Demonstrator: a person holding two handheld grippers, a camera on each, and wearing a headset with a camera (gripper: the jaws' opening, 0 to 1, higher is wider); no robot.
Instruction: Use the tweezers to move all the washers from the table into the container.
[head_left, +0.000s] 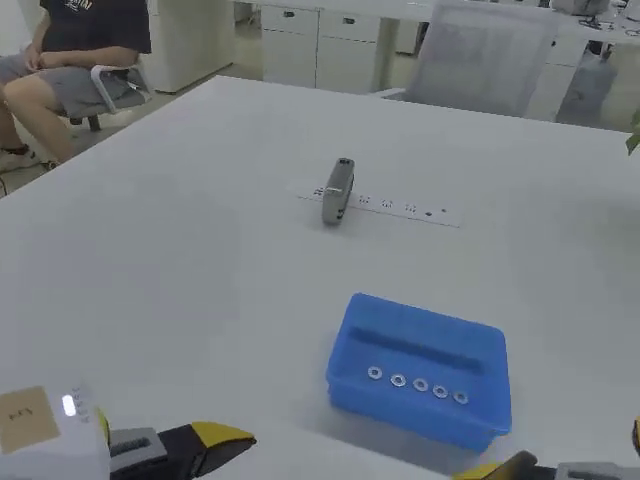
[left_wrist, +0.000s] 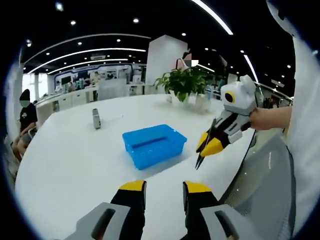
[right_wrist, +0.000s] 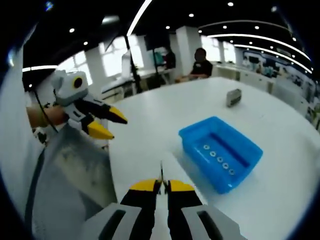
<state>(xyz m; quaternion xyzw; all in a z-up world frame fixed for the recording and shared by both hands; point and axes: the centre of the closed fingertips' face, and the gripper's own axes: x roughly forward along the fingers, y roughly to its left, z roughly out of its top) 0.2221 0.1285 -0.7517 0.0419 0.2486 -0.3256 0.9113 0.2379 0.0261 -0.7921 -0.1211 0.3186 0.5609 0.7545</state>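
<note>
A blue container (head_left: 420, 345) stands on the white table with several washers (head_left: 418, 384) in a row inside it. In the right gripper view the container (right_wrist: 247, 147) and its washers (right_wrist: 218, 155) lie ahead to the right. My right gripper (right_wrist: 161, 186) is shut on thin tweezers (right_wrist: 161, 172), whose tips point forward over the table's edge. The left gripper view shows that gripper (left_wrist: 209, 146) with the tweezers (left_wrist: 199, 161) hanging from it, right of the container (left_wrist: 152, 145). My left gripper (left_wrist: 163, 192) is open and holds nothing. Both grippers sit at the near edge, left (head_left: 235, 440) and right (head_left: 500, 468).
A white power strip (head_left: 400, 208) with a grey device (head_left: 338, 190) standing on it lies mid-table beyond the container. A grey chair (head_left: 480, 60) stands behind the table, and a person (head_left: 80, 45) sits at the far left. A potted plant (left_wrist: 182, 82) is at the table's far end.
</note>
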